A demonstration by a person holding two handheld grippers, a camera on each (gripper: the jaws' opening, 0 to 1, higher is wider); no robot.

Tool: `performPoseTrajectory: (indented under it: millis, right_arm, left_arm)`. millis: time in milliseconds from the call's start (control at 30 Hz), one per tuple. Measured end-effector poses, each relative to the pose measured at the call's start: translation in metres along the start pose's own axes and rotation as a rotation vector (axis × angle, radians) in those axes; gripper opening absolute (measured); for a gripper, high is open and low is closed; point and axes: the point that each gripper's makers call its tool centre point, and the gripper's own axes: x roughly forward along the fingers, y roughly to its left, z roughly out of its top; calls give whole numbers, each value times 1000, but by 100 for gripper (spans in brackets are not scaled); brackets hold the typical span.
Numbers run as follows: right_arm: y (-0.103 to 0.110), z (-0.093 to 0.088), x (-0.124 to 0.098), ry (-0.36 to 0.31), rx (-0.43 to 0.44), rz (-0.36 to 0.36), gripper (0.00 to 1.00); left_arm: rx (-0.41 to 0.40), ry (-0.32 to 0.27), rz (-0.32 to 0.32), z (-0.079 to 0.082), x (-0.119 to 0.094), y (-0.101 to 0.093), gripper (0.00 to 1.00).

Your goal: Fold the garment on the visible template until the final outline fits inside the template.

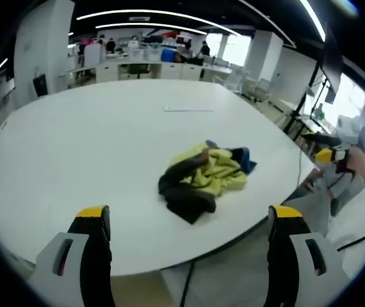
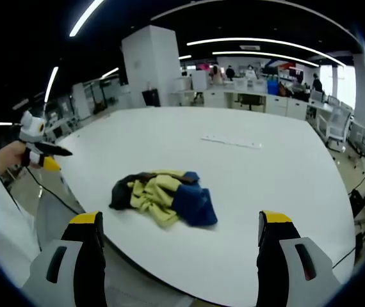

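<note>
Two yellow-tipped grippers hang off the near edge of a large white oval table [image 1: 73, 153], both with jaws spread wide and gripping nothing. In the left gripper view, the left gripper [image 1: 189, 220] faces a crumpled garment of yellow, black and blue cloth [image 1: 203, 178], which lies bunched on the tabletop near the near edge, apart from the jaws. Farther back on the table lies a thin pale strip [image 1: 187, 109]. In the right gripper view, the right gripper [image 2: 179, 224] looks at the same heap, blue part towards the right. No template outline can be made out on the table.
</note>
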Motion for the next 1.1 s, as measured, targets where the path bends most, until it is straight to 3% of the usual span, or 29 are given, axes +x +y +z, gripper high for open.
performPoseTrajectory:
  millis: [300,1100]
  right_arm:
    - [0,-5,2,-1,6,-1,100]
    - [4,-9,9,34,-23,25,100]
  left_arm:
    - [12,-17,-4,6,-3,-4,99]
    - [14,14,-14,-3,8,2,99]
